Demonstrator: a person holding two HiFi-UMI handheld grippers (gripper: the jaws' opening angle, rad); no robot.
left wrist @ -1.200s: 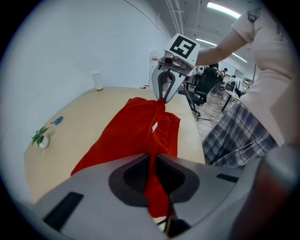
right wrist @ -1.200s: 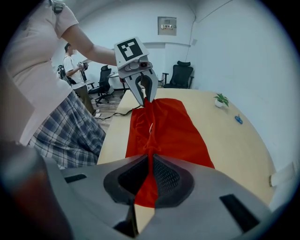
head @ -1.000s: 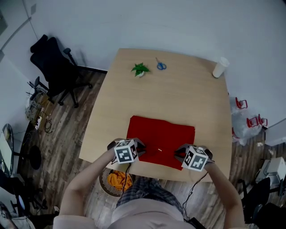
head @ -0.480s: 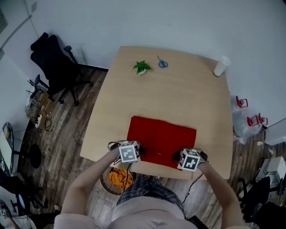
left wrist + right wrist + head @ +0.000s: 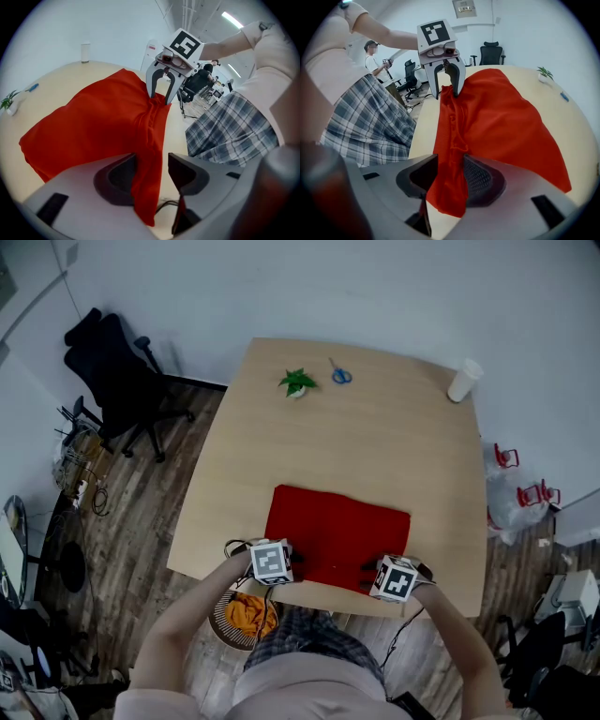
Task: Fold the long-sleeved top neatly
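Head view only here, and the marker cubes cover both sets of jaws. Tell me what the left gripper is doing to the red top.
Observer: The left gripper has just been opening. The red long-sleeved top runs between its jaws, lying to one side with a gap on the other.
Operator: Now the right one.
Observer: The right gripper has also just been opening. The top's bunched edge fills the gap between its jaws.
Operator: Describe the edge between them.
Observer: It is gathered into a wrinkled ridge running from one gripper to the other.
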